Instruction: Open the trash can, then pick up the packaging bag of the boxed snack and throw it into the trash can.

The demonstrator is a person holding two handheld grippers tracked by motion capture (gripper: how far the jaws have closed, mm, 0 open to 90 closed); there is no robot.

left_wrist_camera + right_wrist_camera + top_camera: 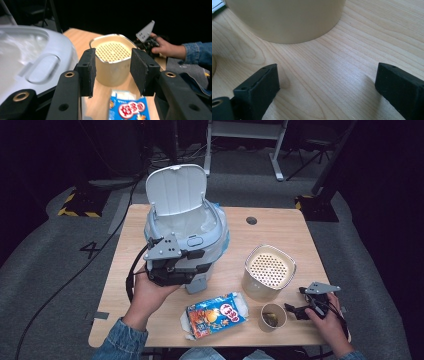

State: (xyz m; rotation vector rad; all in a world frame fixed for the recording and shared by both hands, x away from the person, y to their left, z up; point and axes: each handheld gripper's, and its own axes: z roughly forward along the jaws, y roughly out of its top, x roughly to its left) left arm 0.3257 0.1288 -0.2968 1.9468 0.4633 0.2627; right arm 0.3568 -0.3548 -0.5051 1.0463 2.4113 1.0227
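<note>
A wooden table point(280, 227) seen from above, with a person's forearms coming in from the near edge. At the left stands a pale blue waste bin point(186, 232), lid point(176, 187) raised and lined with a clear bag. The left gripper point(197, 254) sits right against the bin's front, by its rim; its own view shows the jaws partly apart with nothing between them. Just in front of the bin lies a blue snack packet point(216, 315), flat on the table and seemingly torn open. To its right are a small paper cup point(273, 316) and, behind that, a cream tub with a perforated top point(269, 271). The right gripper point(292, 310) rests low beside the cup, jaws wide and empty over bare wood. The work appears to be clearing rubbish into the bin. To do it well, the left gripper should drop onto the packet's edge, pinch firmly, lift it clear of the rim, and let go over the bag.
</note>
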